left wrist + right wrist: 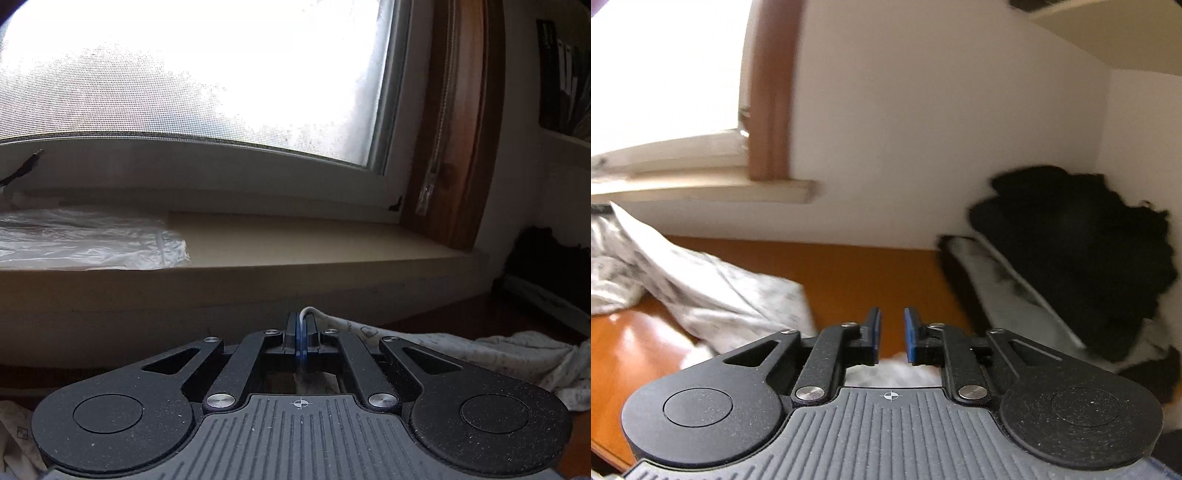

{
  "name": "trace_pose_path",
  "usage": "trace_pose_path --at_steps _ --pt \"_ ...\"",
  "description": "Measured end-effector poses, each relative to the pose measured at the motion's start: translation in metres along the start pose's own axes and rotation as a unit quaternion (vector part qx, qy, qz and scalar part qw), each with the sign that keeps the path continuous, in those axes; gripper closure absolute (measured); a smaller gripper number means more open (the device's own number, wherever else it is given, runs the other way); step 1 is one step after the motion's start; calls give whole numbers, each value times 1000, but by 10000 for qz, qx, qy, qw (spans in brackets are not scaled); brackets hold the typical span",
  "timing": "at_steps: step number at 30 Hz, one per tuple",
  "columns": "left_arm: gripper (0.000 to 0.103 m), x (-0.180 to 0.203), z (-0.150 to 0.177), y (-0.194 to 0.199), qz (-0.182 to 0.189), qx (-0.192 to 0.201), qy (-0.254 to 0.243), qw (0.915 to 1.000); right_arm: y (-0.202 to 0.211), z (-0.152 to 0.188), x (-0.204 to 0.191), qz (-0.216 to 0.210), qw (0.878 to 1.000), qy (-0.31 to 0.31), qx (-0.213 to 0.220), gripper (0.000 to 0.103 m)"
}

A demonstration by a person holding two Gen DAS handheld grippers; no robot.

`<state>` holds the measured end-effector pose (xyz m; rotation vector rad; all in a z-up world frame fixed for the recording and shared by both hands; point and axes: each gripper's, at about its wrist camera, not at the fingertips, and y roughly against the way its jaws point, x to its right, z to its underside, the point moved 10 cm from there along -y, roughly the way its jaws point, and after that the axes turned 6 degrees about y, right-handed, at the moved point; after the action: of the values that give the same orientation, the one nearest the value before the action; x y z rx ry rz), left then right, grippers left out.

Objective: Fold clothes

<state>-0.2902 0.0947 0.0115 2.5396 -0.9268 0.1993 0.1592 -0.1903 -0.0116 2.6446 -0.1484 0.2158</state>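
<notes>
A white garment with a faint grey print [498,354] trails off to the right in the left wrist view. Its thin edge is pinched between the blue pads of my left gripper [303,325], which is shut on it. In the right wrist view the same kind of white printed cloth [720,291] lies crumpled on the orange wooden table [868,273] at the left. My right gripper [892,332] stands open with a narrow gap and nothing between its pads. A bit of white cloth shows just below its fingers.
A pale window sill [295,243] with a crumpled clear plastic bag [85,240] runs ahead of the left gripper, under a bright window [184,74]. A heap of black clothes [1089,251] fills the right corner by the white wall.
</notes>
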Motion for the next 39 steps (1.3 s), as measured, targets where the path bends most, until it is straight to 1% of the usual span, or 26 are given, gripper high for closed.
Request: trace_pose_path --at_steps 1,4,5,7,10,12,14,15,16,18,20,21,22,23,24,27,28,29,31,34,37,38,39 --pt "102 1 0 -3 -1 -11 -13 10000 -2 -4 -6 -64 10000 26 38 78" --pt "102 3 0 -2 4 -17 -44 10000 -18 -17 -23 -223 9996 164 12 76" --pt "102 2 0 0 9 -20 -56 10000 -25 -18 -29 -275 9994 193 -28 75" --pt "102 3 -1 4 24 -35 -87 10000 -43 -15 -42 -396 9988 240 -152 69" --pt "102 9 -1 0 32 -73 -148 9999 -72 -6 -58 -598 9971 248 -405 66" --pt "102 11 -1 -1 41 -95 -191 9998 -90 0 -66 -750 9955 166 -563 65" --pt "102 13 1 -1 58 -124 -233 9996 -101 1 -74 -991 9929 -54 -662 64" --pt "102 14 1 -1 67 -138 -254 9996 -107 1 -79 -1119 9910 -178 -707 62" --pt "102 15 2 -1 75 -152 -276 9995 -111 0 -84 -1217 9895 -232 -739 57" --pt "102 16 1 0 78 -140 -291 9994 -117 -1 -95 -1259 9882 -72 -863 51" --pt "102 15 -1 2 72 -95 -283 9995 -123 1 -99 -1209 9873 68 -1030 51" --pt "102 15 -2 3 69 -71 -279 9996 -125 2 -99 -1184 9871 95 -1075 54" --pt "102 16 -3 3 102 -76 -269 9996 -126 1 -98 -1172 9872 101 -1080 73" --pt "102 17 -4 6 121 -36 -277 9995 -124 -3 -96 -1140 9881 107 -1029 87" --pt "102 18 -5 8 137 10 -286 9995 -121 -9 -92 -1075 9895 133 -959 100" --pt "102 22 -10 15 230 151 -266 9993 -101 -38 -76 -683 9959 275 -516 100" --pt "102 23 -12 17 275 202 -241 9991 -96 -50 -69 -448 9978 357 -349 100" --pt "102 26 -14 20 309 237 -253 9989 -91 -64 -63 -189 9983 509 -188 100" --pt "102 32 -16 24 392 293 -300 9983 -84 -93 -56 169 9968 770 145 101" --pt "102 39 -14 24 426 281 -407 9979 -84 -134 -54 671 9891 1163 606 101" --pt "102 42 -10 21 403 231 -485 9977 -92 -167 -60 1248 9733 1594 1083 101" --pt "102 42 -9 20 391 210 -502 9978 -96 -172 -63 1377 9694 1666 1162 100" --pt "102 42 -7 18 371 187 -511 9978 -103 -172 -65 1448 9683 1671 1165 100"
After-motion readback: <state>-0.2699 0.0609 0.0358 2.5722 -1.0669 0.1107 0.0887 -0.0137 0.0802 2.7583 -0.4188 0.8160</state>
